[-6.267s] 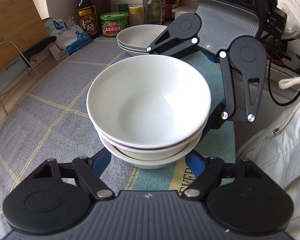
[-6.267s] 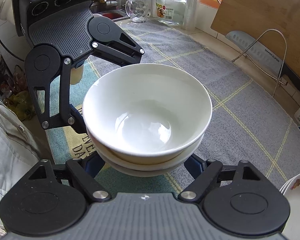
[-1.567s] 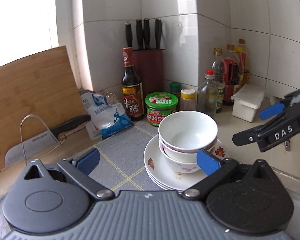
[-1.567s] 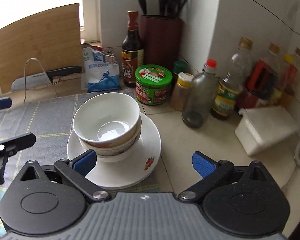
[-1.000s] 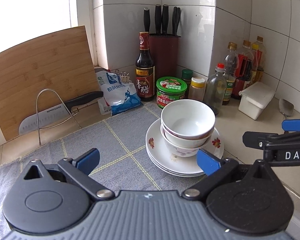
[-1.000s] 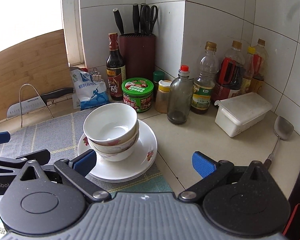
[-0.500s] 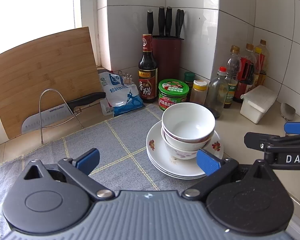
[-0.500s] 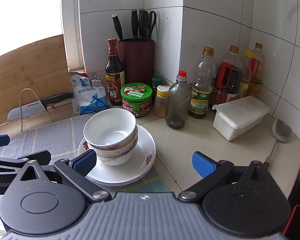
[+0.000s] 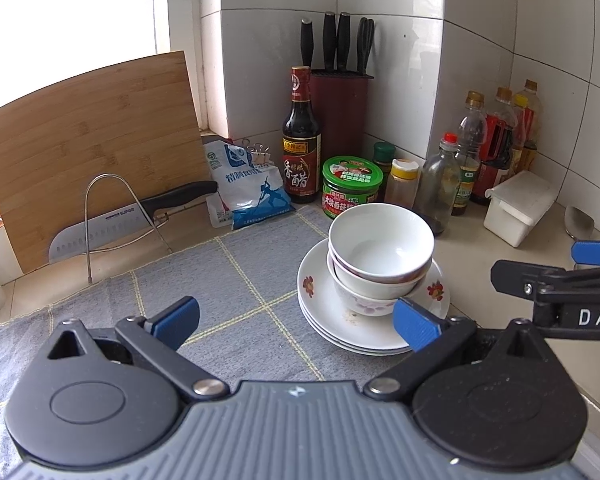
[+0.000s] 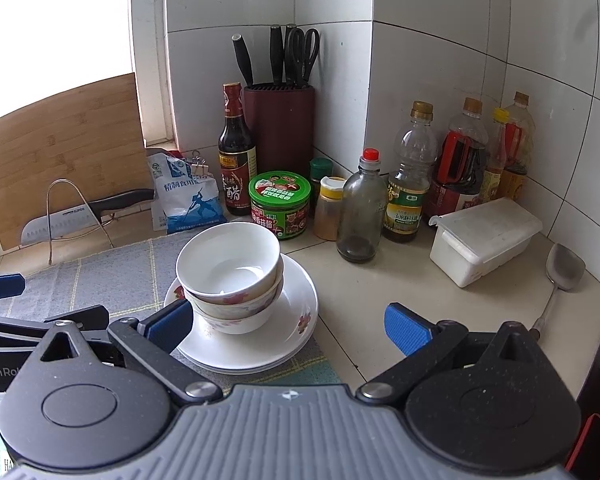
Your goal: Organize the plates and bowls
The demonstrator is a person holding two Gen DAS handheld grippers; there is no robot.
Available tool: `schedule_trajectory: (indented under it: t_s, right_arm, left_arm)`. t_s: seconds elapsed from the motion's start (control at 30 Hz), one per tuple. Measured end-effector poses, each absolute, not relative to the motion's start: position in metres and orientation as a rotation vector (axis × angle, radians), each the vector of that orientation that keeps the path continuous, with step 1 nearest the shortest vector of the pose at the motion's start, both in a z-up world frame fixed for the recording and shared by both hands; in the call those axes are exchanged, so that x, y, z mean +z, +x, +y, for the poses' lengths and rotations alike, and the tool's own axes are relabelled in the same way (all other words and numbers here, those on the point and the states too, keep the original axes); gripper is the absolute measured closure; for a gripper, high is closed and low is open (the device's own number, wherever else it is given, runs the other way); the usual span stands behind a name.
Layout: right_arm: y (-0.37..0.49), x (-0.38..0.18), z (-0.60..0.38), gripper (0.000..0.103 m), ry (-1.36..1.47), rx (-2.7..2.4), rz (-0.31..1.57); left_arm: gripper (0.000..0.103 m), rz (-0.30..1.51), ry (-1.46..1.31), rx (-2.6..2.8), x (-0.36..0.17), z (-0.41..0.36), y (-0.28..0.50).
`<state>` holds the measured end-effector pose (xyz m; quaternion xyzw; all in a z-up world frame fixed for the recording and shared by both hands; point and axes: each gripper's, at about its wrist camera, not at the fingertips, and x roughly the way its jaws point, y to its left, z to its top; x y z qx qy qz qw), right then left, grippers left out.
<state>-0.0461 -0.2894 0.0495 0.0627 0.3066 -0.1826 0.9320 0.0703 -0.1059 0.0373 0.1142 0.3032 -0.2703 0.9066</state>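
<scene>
A stack of white bowls [image 9: 381, 254] [image 10: 230, 270] with flower prints rests on a stack of white flowered plates [image 9: 332, 320] [image 10: 296, 320] at the corner of the grey mat. My left gripper [image 9: 296, 320] is open and empty, pulled back, the plates ahead to its right. My right gripper [image 10: 288, 326] is open and empty too, with the plates just beyond its left finger [image 10: 168, 326]. Each gripper shows at the edge of the other's view.
Behind the dishes stand a green-lidded jar [image 9: 352, 186], a soy sauce bottle [image 9: 301, 140], a knife block [image 9: 340, 112], a salt bag [image 9: 246, 184] and several bottles [image 10: 456, 172]. A white box [image 10: 486, 240], spoon [image 10: 560, 280], cutting board [image 9: 92, 144] and racked knife [image 9: 120, 226] line the counter.
Since 6.3 s ago both grippers carried the bowl stack onto the plates and let go. Over the last second both have drawn back and up slightly; the dishes stay put.
</scene>
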Motion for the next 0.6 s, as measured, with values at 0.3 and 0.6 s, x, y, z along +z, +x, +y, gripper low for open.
schedule_trajectory:
  t_s: [0.3,0.6]
  right_arm:
    - [-0.0457,0.0498,-0.2892,0.000,0.129,-0.372,0.628]
    - [-0.0464,0.0509,-0.2882,0.000,0.120,-0.373,0.623]
  left_arm:
    - [0.001,0.629,0.236,-0.558,0.0376,-0.1047,0.0699]
    - [0.001,0.632,0.231,-0.559,0.0386,-0.1037,0.0707]
